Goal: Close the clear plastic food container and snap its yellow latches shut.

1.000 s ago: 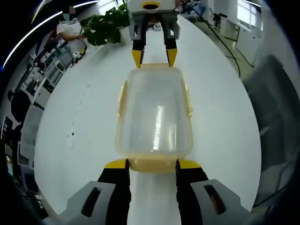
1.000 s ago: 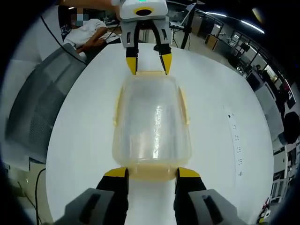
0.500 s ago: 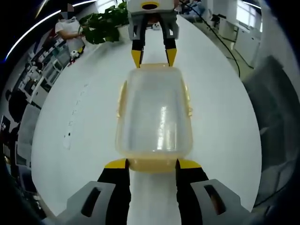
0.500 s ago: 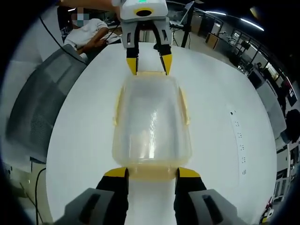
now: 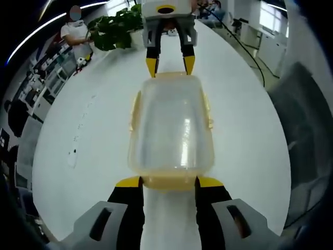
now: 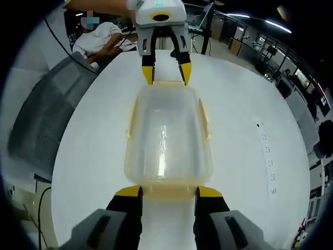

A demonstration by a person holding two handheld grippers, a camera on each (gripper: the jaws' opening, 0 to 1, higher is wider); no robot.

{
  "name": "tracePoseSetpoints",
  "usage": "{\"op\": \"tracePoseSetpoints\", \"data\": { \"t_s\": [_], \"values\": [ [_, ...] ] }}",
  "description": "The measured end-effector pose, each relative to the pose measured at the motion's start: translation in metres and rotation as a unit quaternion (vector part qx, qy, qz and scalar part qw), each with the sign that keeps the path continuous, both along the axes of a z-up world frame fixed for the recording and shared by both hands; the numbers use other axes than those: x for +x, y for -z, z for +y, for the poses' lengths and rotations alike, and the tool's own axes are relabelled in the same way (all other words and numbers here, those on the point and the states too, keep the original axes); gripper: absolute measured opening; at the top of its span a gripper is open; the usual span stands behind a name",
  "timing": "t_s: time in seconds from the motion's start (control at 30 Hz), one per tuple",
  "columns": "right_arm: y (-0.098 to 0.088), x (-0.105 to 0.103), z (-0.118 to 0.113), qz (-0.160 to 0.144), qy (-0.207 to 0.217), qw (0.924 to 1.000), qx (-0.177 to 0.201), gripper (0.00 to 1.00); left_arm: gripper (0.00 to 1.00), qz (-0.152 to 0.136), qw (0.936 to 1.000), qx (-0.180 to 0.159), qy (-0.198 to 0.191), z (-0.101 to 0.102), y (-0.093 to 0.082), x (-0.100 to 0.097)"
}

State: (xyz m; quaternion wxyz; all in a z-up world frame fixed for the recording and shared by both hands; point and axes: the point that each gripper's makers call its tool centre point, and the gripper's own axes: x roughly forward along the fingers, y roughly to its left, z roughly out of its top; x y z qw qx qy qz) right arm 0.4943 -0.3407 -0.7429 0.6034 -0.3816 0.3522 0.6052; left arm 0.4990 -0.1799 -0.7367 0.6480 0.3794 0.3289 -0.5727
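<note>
Slippage is the danger: the clear rectangular plastic food container with yellow latches (image 5: 171,133) lies lidded on the white round table (image 5: 104,130), spanned endwise by the left gripper (image 5: 167,182) and right gripper (image 6: 166,191), jaws spread wide astride each end latch, so uneven pushing could skid it sideways.
</note>
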Motion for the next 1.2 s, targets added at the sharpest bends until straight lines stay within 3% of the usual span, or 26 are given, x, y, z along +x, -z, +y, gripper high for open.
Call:
{"op": "tracePoseSetpoints", "data": {
  "t_s": [0.2, 0.3, 0.47, 0.7, 0.87, 1.0, 1.13, 1.2],
  "values": [
    [0.002, -0.004, -0.002, 0.010, -0.004, 0.9999, 0.002, 0.37, 0.37, 0.004, 1.0000, 0.001, 0.004, 0.000, 0.001, -0.002],
    [0.004, -0.005, -0.006, 0.000, -0.013, 0.9999, -0.003, 0.37, 0.37, -0.001, 1.0000, 0.000, 0.001, 0.000, 0.002, 0.000],
    [0.000, -0.001, -0.006, 0.000, 0.004, 1.0000, 0.008, 0.43, 0.36, -0.006, 1.0000, 0.003, 0.003, 0.002, 0.001, 0.003],
    [-0.003, -0.003, -0.011, -0.005, 0.005, 0.9999, 0.008, 0.47, 0.45, -0.012, 0.9999, 0.007, -0.004, 0.014, 0.001, 0.005],
    [-0.014, -0.005, -0.011, -0.006, 0.024, 0.9994, 0.023, 0.47, 0.46, -0.006, 0.9995, -0.007, -0.031, 0.020, -0.006, 0.004],
    [-0.014, -0.005, -0.012, -0.006, 0.036, 0.9991, 0.021, 0.46, 0.47, -0.007, 0.9988, 0.006, -0.048, 0.023, -0.005, 0.005],
    [-0.019, -0.004, -0.007, 0.008, 0.072, 0.9970, 0.029, 0.44, 0.46, -0.005, 0.9969, -0.020, -0.076, 0.014, -0.015, 0.007],
    [-0.022, -0.002, -0.004, 0.019, 0.103, 0.9938, 0.037, 0.42, 0.45, 0.009, 0.9929, -0.038, -0.112, 0.010, -0.020, 0.009]
  ]
}}
